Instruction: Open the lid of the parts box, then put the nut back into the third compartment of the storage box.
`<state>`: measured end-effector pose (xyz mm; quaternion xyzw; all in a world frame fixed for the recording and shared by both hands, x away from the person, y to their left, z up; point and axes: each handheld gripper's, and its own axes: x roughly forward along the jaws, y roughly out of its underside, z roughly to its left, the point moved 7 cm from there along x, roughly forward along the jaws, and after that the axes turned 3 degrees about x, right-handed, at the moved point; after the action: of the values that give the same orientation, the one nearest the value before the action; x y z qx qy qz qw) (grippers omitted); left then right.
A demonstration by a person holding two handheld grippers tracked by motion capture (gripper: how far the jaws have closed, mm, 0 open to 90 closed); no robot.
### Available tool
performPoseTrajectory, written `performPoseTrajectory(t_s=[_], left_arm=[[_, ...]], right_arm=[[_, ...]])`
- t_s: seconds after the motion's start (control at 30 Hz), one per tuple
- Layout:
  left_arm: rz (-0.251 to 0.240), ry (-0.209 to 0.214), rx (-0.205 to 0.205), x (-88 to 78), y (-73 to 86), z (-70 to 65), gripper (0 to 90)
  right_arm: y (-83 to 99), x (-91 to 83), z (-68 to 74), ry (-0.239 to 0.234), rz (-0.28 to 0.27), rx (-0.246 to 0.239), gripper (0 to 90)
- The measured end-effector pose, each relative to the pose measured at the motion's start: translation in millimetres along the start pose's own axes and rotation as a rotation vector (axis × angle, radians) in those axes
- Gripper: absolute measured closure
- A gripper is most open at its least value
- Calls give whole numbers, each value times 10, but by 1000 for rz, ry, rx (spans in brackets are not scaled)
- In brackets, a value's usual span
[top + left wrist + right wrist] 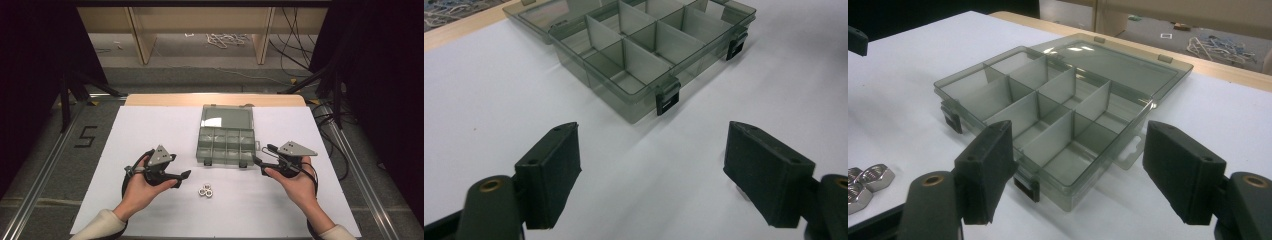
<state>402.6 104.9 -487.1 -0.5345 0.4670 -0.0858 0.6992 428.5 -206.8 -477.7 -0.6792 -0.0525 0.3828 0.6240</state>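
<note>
- Left gripper (184,175): jaws wide, nothing between them, sits left of the nuts (206,190), which lie on the white sheet (150,130) near the front edge of the organizer box (225,145).
- Right gripper (261,161): jaws wide, empty, just beside the box's near right corner.
- Box is open, lid (226,118) laid flat on the far side, compartments look empty.
- Likely step: pick one nut and drop it in a cell.
- Nut count is hard to read, probably three, touching.
- Approach from above, grip a single nut across its flats, and avoid nudging the neighbours.
</note>
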Motion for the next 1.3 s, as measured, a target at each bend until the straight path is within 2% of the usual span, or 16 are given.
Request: performPoseTrajectory(t_s=[0.1, 0.13, 0.27, 0.3, 0.47, 0.67, 0.77, 0.8, 0.87, 0.9, 0.93, 0.97, 1.0, 1.03, 1.13, 1.3], left_arm=[[15, 3, 23, -34, -18, -6, 218], [12, -7, 19, -38, -26, -11, 218], [16, 1, 23, -42, -36, -11, 222], [24, -1, 29, -37, -33, -10, 224], [63, 23, 33, -16, -27, -66, 236], [113, 63, 70, 42, -36, -173, 247], [163, 99, 109, 102, -22, -245, 282], [187, 99, 141, 125, -27, -273, 296], [240, 119, 170, 146, -30, -330, 308], [248, 137, 180, 170, -46, -377, 319], [251, 143, 185, 181, -60, -397, 334], [271, 150, 189, 197, -74, -424, 342], [286, 159, 190, 210, -75, -444, 348], [334, 173, 224, 214, -69, -444, 351], [369, 184, 197, 267, -72, -471, 412], [437, 196, 183, 375, -28, -546, 434]], right_arm=[[-38, -7, 1, -2, -53, 2, 292], [-28, -51, 18, -9, -37, 20, 292], [-13, -130, 20, -27, -71, 38, 324], [-8, -163, 9, -13, -73, 30, 324], [0, -235, 44, -18, -70, 36, 322], [-47, -259, 90, -15, -109, 16, 336], [-43, -257, 121, -34, -105, 21, 336], [-28, -264, 110, -18, -88, 10, 336], [-8, -256, 106, -14, -69, 4, 338], [-13, -237, 106, -16, -84, 9, 338], [2, -256, 94, -15, -56, 6, 339], [1, -255, 92, -15, -58, 7, 339], [-15, -230, 102, -27, -93, 18, 339], [-16, -232, 100, -28, -94, 18, 339], [-8, -246, 88, -22, -81, 12, 339], [19, -234, 91, -32, -55, 15, 338]])
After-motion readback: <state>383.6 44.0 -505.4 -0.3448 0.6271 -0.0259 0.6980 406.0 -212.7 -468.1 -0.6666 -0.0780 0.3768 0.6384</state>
